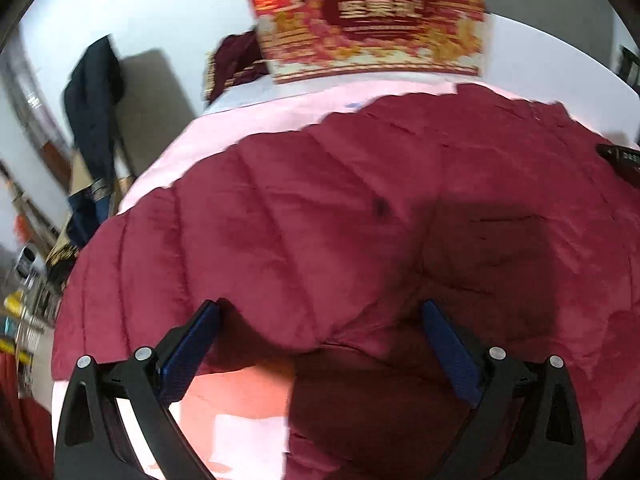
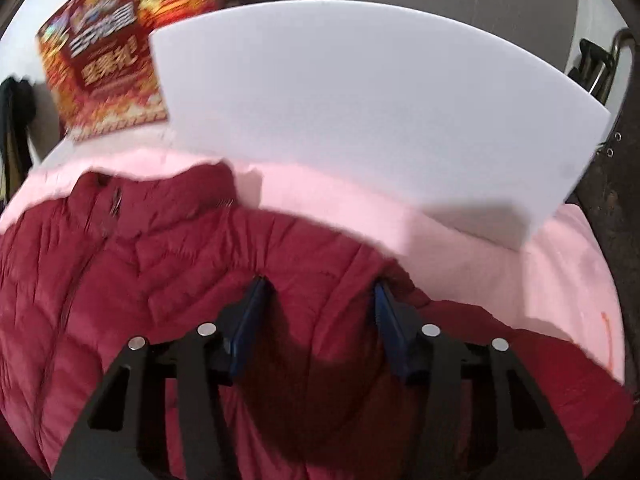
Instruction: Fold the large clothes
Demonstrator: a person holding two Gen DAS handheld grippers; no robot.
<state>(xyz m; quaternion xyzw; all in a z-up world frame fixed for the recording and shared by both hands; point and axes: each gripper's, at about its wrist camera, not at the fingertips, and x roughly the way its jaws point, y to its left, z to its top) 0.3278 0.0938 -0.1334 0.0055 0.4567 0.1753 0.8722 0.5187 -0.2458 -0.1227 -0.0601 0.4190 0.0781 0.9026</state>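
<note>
A dark red quilted puffer jacket (image 1: pixel 340 208) lies spread on a pink sheet (image 1: pixel 224 132). In the right wrist view the jacket (image 2: pixel 168 280) shows its collar and zipper at the upper left. My left gripper (image 1: pixel 320 312) is open, its blue pads wide apart just above the jacket's near edge. My right gripper (image 2: pixel 318 292) is open, its fingers straddling a ridge of the jacket's shoulder or sleeve; I cannot tell if they touch it.
A red and gold printed box (image 1: pixel 368 20) stands at the far side of the sheet. A white foam board (image 2: pixel 360 120) lies at the back right. A dark garment (image 1: pixel 94 100) hangs over a chair on the left. Part of another dark gripper (image 1: pixel 620 158) shows at the right edge.
</note>
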